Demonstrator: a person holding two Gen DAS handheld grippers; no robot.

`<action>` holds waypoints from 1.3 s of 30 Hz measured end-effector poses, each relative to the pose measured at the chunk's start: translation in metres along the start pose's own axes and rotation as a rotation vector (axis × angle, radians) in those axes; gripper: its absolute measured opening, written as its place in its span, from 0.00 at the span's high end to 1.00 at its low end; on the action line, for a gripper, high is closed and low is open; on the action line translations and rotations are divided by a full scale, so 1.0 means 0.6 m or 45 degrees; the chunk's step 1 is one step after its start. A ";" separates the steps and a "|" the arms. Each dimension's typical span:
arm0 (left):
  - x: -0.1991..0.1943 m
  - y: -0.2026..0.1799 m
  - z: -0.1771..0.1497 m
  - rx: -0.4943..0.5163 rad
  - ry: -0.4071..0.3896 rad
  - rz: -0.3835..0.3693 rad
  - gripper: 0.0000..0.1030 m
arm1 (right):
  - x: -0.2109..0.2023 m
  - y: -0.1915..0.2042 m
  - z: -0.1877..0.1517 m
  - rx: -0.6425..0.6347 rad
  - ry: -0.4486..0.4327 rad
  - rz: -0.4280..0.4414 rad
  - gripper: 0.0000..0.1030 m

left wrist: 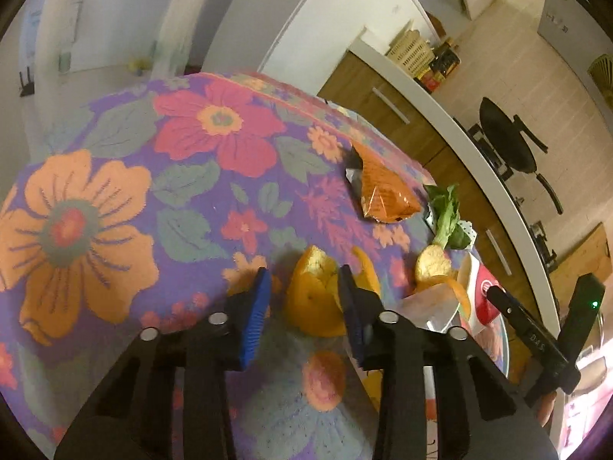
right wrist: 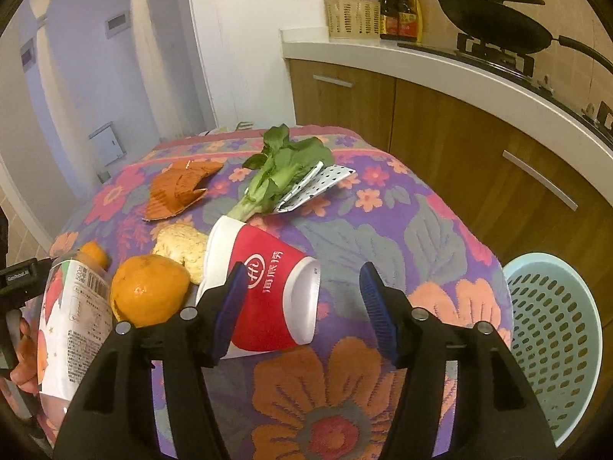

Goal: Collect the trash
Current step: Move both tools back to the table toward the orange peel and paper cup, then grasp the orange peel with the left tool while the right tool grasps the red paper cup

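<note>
Here my left gripper (left wrist: 302,299) hangs spread over the flowered cloth (left wrist: 161,199), its blue fingers (left wrist: 254,314) standing either side of a hollow orange peel (left wrist: 314,299); the right-hand one looks to be against the peel's edge, the other is clear of it. Nothing is pinched. Beyond the peel lie a crumpled orange wrapper (left wrist: 383,191), a leafy green (left wrist: 448,211) and a pale bit of peel (left wrist: 433,264), with the red paper cup (left wrist: 482,295) near the cloth's right edge.

My right gripper (right wrist: 302,303) is spread wide too. The cup (right wrist: 268,287) lies on its side between the fingers (right wrist: 377,306), its white base toward me, its body just beside the left one; I cannot tell whether they touch. The right one stands well apart from it. Left of the cup sits the peel (right wrist: 149,291), and a plastic bottle (right wrist: 72,326) lies at the left edge of this view. Behind the cup are the pale peel (right wrist: 180,245), the green (right wrist: 279,172) resting across a dotted paper scrap (right wrist: 318,188), and the wrapper (right wrist: 180,188). A pale blue perforated basket (right wrist: 551,337) sits off the table's right side.
</note>
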State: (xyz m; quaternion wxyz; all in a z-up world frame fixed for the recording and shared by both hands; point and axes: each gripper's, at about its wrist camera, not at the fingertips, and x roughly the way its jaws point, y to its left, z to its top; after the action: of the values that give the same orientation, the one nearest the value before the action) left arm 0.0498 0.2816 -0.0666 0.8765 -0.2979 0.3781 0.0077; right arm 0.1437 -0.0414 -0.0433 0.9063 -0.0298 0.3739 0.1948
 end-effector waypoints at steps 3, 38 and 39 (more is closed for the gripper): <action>0.011 -0.002 0.001 -0.011 0.015 -0.007 0.82 | 0.003 0.008 0.001 -0.024 0.006 -0.013 0.42; -0.089 -0.013 -0.016 0.027 -0.340 -0.125 0.89 | -0.039 0.011 0.003 -0.007 -0.092 0.135 0.56; -0.094 -0.016 -0.015 0.031 -0.345 -0.129 0.89 | -0.041 0.008 0.003 0.001 -0.098 0.144 0.56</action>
State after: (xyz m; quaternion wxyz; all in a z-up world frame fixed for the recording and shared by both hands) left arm 0.0059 0.2808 -0.0287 0.9223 -0.3022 0.2409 -0.0011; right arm 0.1275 -0.0449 -0.0247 0.9076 -0.0007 0.3398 0.2465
